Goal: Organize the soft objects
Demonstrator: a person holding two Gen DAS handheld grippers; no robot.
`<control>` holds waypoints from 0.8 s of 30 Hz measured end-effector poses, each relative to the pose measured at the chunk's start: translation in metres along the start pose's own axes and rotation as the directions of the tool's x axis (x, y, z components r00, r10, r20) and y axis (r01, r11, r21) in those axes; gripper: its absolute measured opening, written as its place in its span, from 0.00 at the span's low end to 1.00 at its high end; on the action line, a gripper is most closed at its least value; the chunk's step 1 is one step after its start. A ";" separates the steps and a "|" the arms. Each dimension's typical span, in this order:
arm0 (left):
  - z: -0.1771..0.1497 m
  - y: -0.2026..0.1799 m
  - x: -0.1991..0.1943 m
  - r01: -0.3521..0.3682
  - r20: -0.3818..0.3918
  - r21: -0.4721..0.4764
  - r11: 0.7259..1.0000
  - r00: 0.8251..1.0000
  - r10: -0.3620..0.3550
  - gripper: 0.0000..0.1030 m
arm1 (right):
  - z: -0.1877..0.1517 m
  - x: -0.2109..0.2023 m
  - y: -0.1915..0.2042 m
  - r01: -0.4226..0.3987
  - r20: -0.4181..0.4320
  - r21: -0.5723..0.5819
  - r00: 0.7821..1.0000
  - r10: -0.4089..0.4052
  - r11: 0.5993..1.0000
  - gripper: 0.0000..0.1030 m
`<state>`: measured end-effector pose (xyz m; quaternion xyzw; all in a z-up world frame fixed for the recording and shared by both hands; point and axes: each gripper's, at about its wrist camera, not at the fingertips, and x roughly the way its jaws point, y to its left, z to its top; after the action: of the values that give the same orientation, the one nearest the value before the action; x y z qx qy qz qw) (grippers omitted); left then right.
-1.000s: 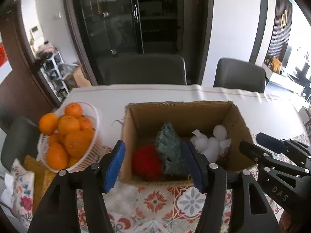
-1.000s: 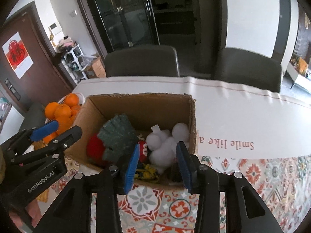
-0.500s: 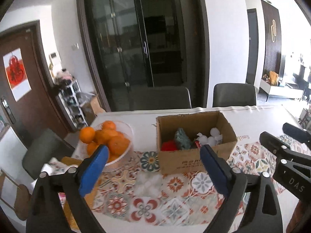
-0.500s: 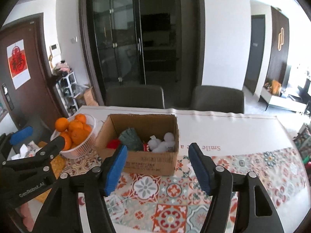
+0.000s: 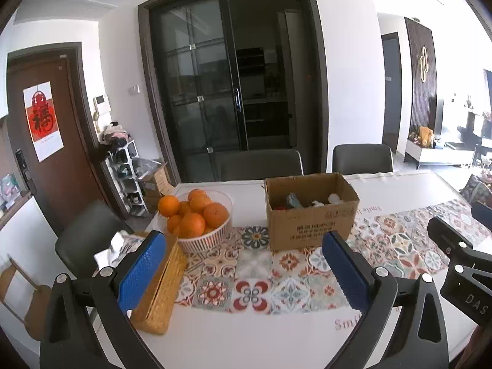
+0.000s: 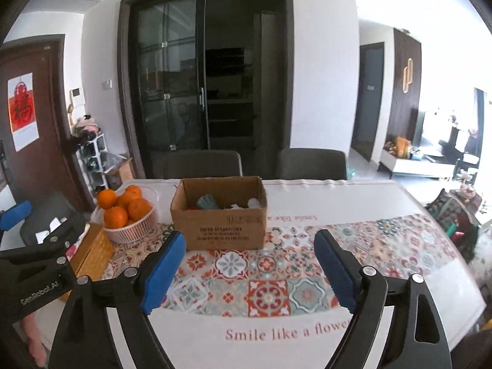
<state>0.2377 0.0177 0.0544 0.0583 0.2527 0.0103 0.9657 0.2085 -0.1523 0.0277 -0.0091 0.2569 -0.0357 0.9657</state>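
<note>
Covering the white table (image 6: pixel 353 196), a patterned runner (image 6: pixel 276 273) faces dark glass doors (image 6: pixel 203 89).

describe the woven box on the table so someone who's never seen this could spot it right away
Start at the table with the patterned tile runner and find the white basket of oranges at its left end. The woven box lies just in front of that basket, at the table's left edge. It is golden-yellow wicker, long and low, unlike the plain brown cardboard box.

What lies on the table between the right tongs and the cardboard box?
Only bare patterned table runner separates the right tongs from the cardboard box; nothing stands on that stretch, as the right wrist view shows.
</note>
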 end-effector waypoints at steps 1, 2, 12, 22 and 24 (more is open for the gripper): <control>-0.004 0.003 -0.006 0.004 0.000 -0.002 1.000 1.000 -0.004 1.00 | -0.004 -0.008 0.002 0.004 0.007 0.002 1.000 -0.004 1.000 0.85; -0.008 0.006 -0.014 0.006 0.004 -0.004 1.000 1.000 -0.006 1.00 | -0.008 -0.018 0.003 0.006 0.013 0.008 1.000 -0.006 1.000 0.85; -0.032 0.028 -0.079 -0.001 0.057 0.008 1.000 0.998 0.000 1.00 | -0.026 -0.077 0.015 -0.018 0.049 0.009 0.999 0.017 1.000 0.85; -0.044 0.029 -0.111 0.021 0.078 0.000 1.000 0.997 -0.021 1.00 | -0.039 -0.099 0.009 -0.050 0.061 0.032 0.997 0.048 0.998 0.85; -0.046 0.027 -0.114 0.025 0.082 0.001 1.000 0.996 -0.025 1.00 | -0.041 -0.101 0.007 -0.049 0.062 0.036 0.997 0.046 0.998 0.85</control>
<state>0.1159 0.0443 0.0738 0.0552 0.2133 -0.0044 0.9754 0.1014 -0.1380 0.0421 0.0141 0.2267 -0.0172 0.9737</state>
